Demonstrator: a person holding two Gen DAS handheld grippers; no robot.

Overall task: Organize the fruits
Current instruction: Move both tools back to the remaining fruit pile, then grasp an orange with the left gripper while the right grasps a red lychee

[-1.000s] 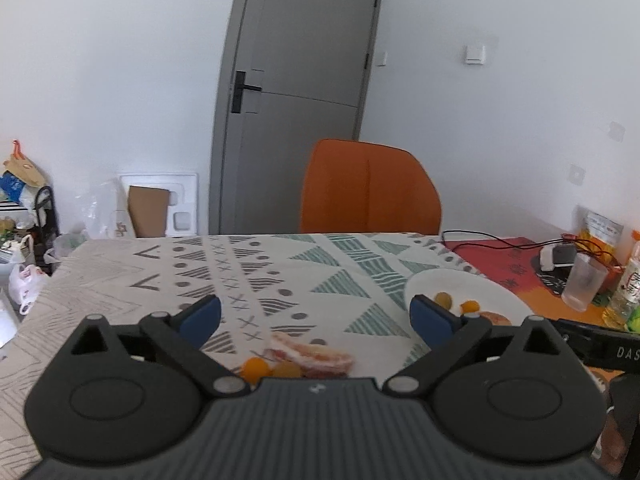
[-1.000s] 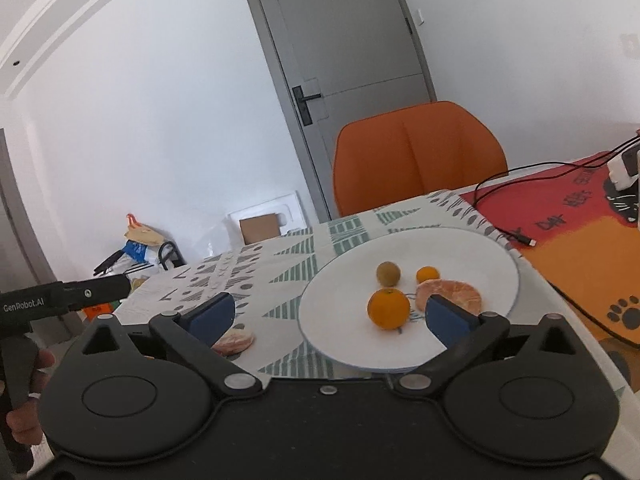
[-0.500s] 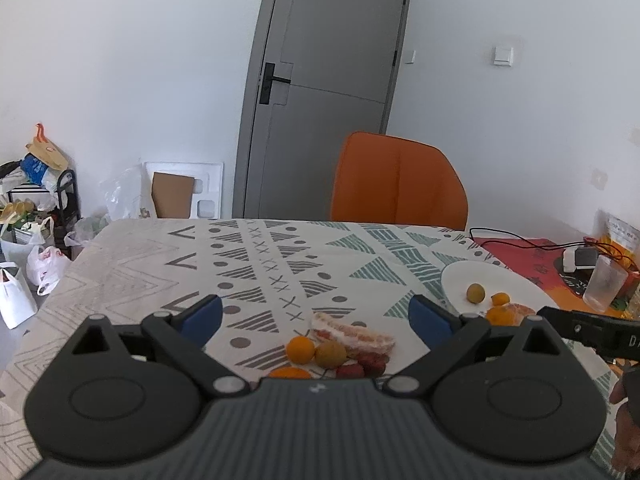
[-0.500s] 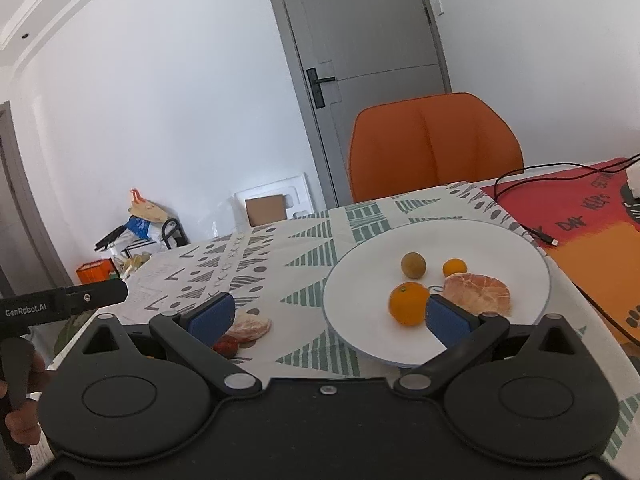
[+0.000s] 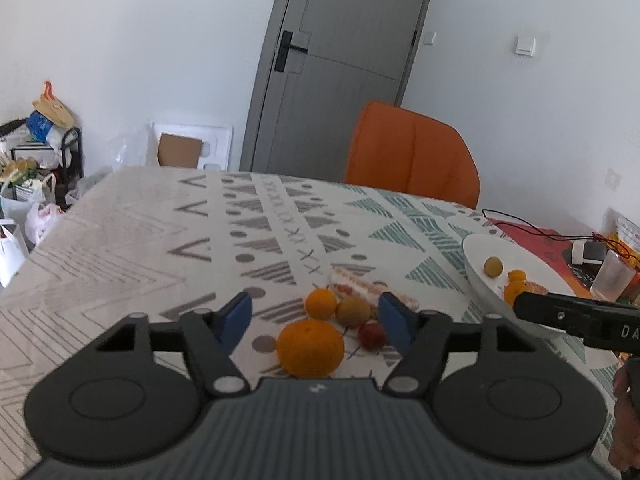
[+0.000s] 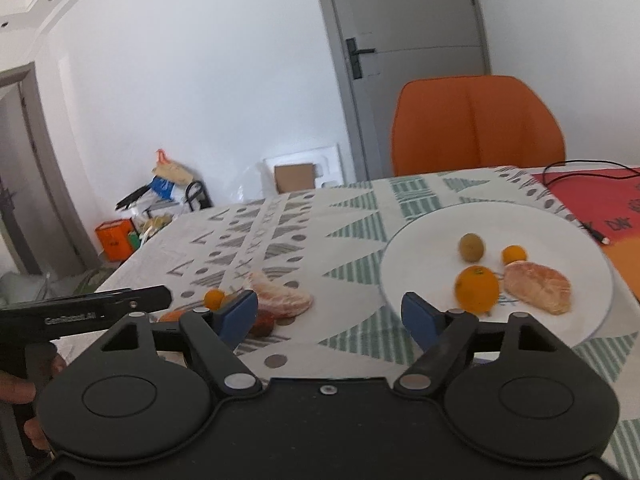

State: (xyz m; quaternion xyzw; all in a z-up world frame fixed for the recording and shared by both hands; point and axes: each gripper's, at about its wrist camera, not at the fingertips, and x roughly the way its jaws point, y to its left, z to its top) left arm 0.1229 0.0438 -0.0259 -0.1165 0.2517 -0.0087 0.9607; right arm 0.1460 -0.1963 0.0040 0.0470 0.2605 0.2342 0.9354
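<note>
Your left gripper [image 5: 314, 318] is released, with its blue pads spread wide and nothing held between them. It hovers over the patterned tablecloth [image 5: 160, 240], facing a cluster of loose fruit. Reading that cluster from left to right in the left wrist view: a large orange [image 5: 311, 348] lies nearest the gripper body, between the two pads; a small orange [image 5: 321, 303] sits just beyond it; a brownish round fruit [image 5: 353, 311] touches the small orange on its right; a small red fruit [image 5: 372, 335] lies just beside the right pad; a peeled citrus piece [image 5: 360, 290] lies behind the group.

Further right, the white plate [image 6: 424, 252] rests on the tablecloth, well apart from the cluster. In the right wrist view it carries, from left to right, an orange [image 6: 478, 289], an olive-brown round fruit [image 6: 471, 247], a small orange fruit [image 6: 514, 255] and a peeled citrus half [image 6: 538, 287].

Your right gripper [image 6: 330, 312] is likewise released and holds nothing. It hovers above the tablecloth between the cluster and the near rim of the plate, with its right pad just in front of that rim.

An orange chair [image 6: 478, 126] stands at the far side of the table.
</note>
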